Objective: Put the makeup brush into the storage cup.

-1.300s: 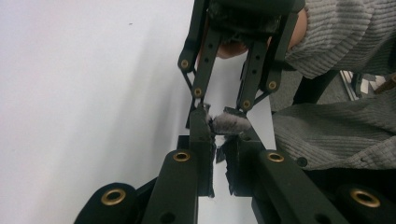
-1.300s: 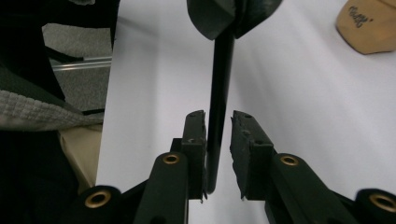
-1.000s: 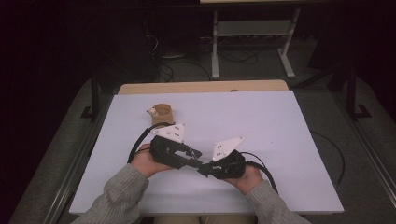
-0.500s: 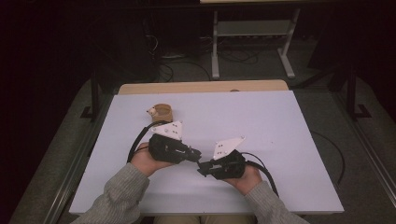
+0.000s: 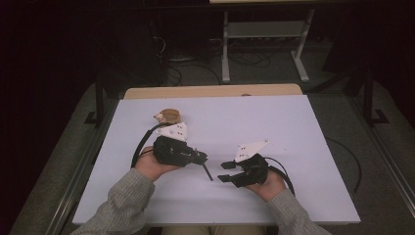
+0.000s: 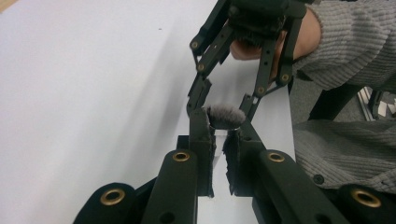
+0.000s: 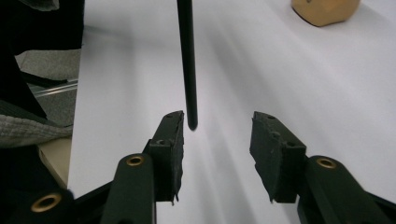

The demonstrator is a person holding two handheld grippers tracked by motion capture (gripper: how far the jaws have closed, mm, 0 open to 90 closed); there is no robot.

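My left gripper (image 5: 198,157) is shut on a small brush (image 6: 225,115) with grey bristles and a silver ferrule, held crosswise in the jaws. Its thin black handle (image 5: 208,172) sticks out down and to the right. In the right gripper view the handle (image 7: 187,56) ends just off the inner face of the left jaw. My right gripper (image 5: 222,172) stands open a short way right of the handle tip, with nothing held between its jaws (image 7: 217,128). In the left gripper view the right gripper (image 6: 223,100) faces me, open.
A small tan rounded object (image 5: 168,116) sits on the white table (image 5: 293,127) just beyond my left hand, also seen as the tan object (image 7: 324,10). Cables trail from both grippers. Metal rails run along the table's sides; a shelf stands behind it.
The two grippers were together at the table's middle. The right gripper has let go, opened and drawn away to the right, leaving the brush in the left gripper.
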